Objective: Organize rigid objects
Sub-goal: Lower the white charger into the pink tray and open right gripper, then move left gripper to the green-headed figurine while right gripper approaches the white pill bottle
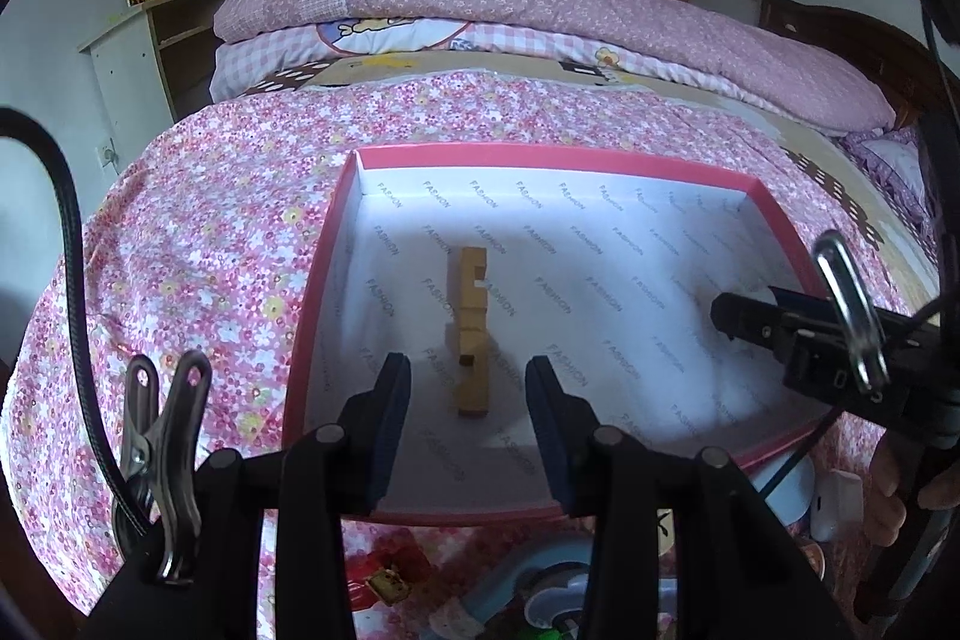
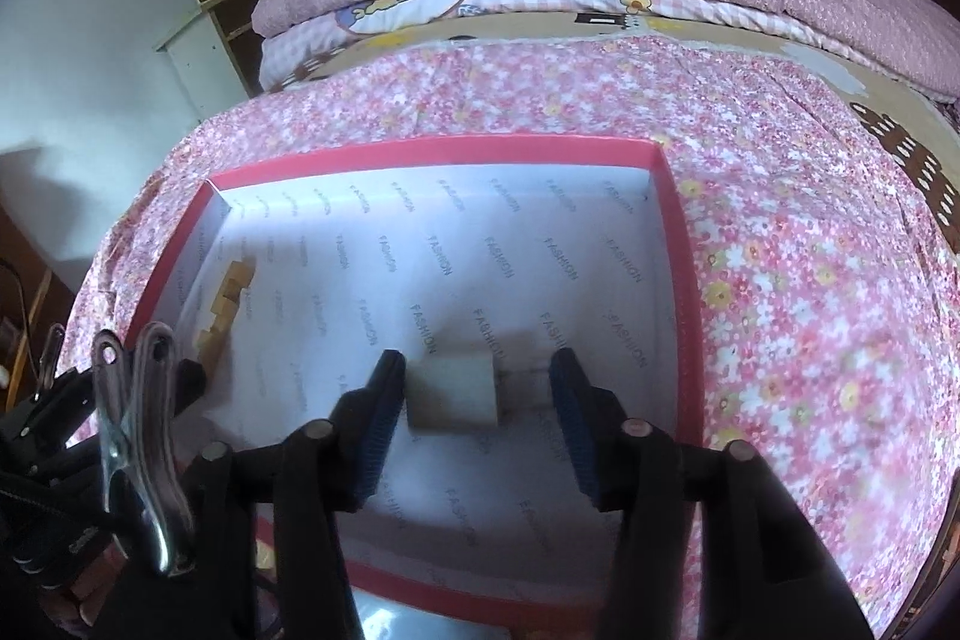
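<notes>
The right tongs are releasing the block into the box; lift straight up. The left tongs are idling part-open and empty, with the wooden piece at 12 o'clock.

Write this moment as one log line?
left gripper: open over wood block | right gripper: open, pale block between | box

one box, two wooden pieces
</notes>
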